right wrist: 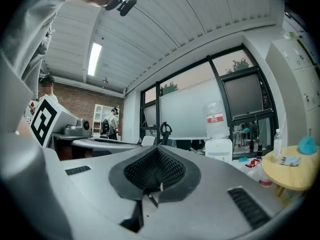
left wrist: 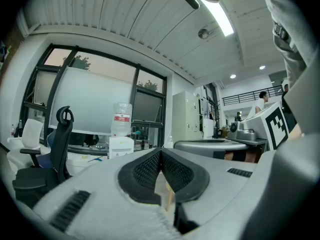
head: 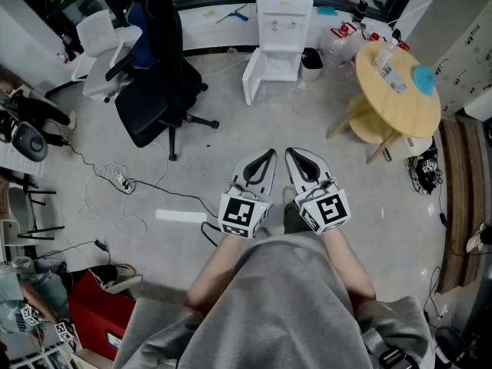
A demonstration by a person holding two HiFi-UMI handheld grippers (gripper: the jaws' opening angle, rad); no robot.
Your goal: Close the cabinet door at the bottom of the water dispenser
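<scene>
In the head view a white water dispenser (head: pixel 283 14) stands against the far desk. Its bottom cabinet door (head: pixel 252 77) is swung open to the left. My left gripper (head: pixel 269 155) and right gripper (head: pixel 291 153) hover side by side over the floor, well short of the dispenser. Both are shut with nothing between the jaws. The left gripper view shows its tips (left wrist: pixel 160 152) pressed together, with the dispenser (left wrist: pixel 121 143) and its bottle far off at the left. Past the right gripper (right wrist: pixel 157 149), the dispenser (right wrist: pixel 219 145) stands to the right.
A black office chair (head: pixel 157 68) stands left of the dispenser, beside a white chair (head: pixel 100 44). A round wooden table (head: pixel 396 87) is at the right, and a small bin (head: pixel 311 64) sits beside the dispenser. Cables (head: pixel 115 179) trail over the floor at left, near a red box (head: pixel 100 306).
</scene>
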